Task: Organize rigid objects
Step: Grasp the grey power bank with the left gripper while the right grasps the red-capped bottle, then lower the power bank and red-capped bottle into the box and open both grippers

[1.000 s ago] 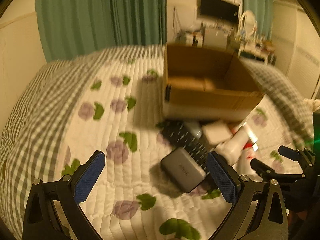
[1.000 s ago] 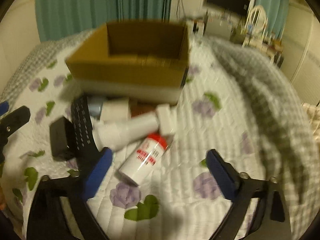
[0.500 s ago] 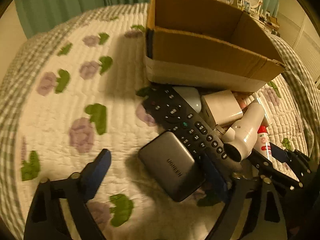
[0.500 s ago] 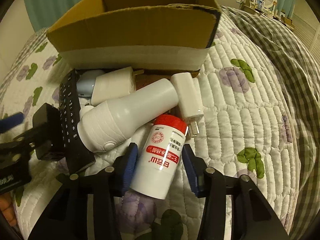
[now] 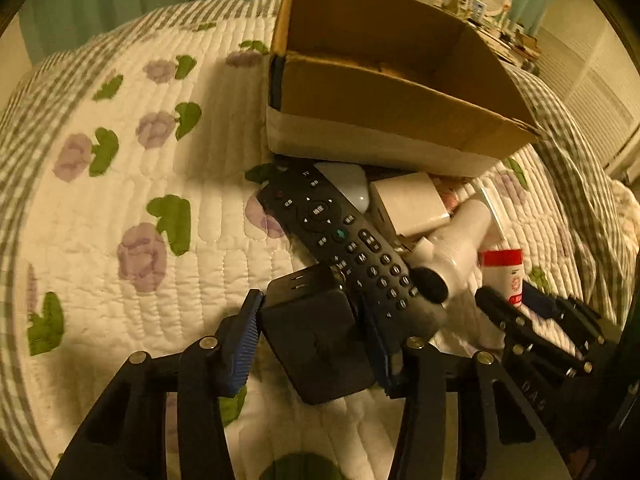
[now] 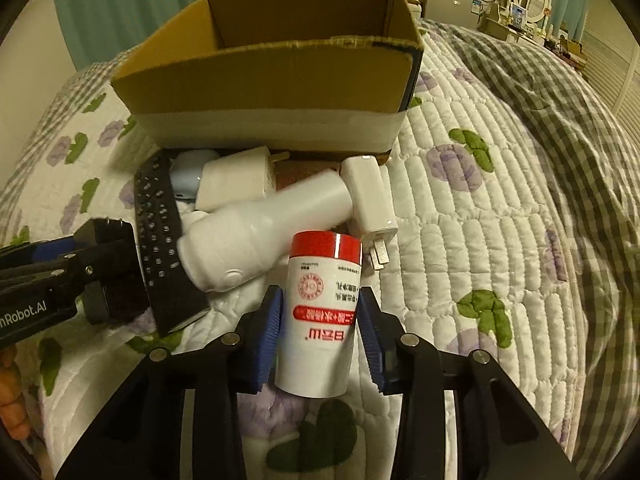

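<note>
Hand-held gripper on the left (image 5: 310, 330) is closed on a dark charger block (image 5: 320, 336), its blue-padded fingers pressed to both sides of the block near the edge of a pile on a quilted bed (image 5: 132, 184). Hand-held gripper on the right (image 6: 320, 320) is clamped around a white bottle with a red cap (image 6: 320, 312), which lies cap-end away from the camera with printed label up.

A cardboard box (image 6: 276, 76) stands open at the far side of the pile, a white band along its base; its inside is largely hidden in both views, and any contents cannot be made out. Crowded against its near wall lie a black remote control (image 5: 340, 240), a pale rounded case (image 5: 348, 184), a white plug adapter (image 5: 408, 208), a white handheld device with a dark nozzle (image 6: 264, 232) and a slimmer white charger with metal prongs (image 6: 370, 208). The remote's near end touches the dark block, and the white device rests across the remote, just beside the bottle's cap.

Open quilt, printed with purple flowers and green leaves, spreads left of the pile and right of the bottle. A grey checked blanket (image 6: 552, 128) rises at the far right. Green curtains (image 6: 128, 4) hang beyond the bed, with cluttered furniture at the far right of the room.
</note>
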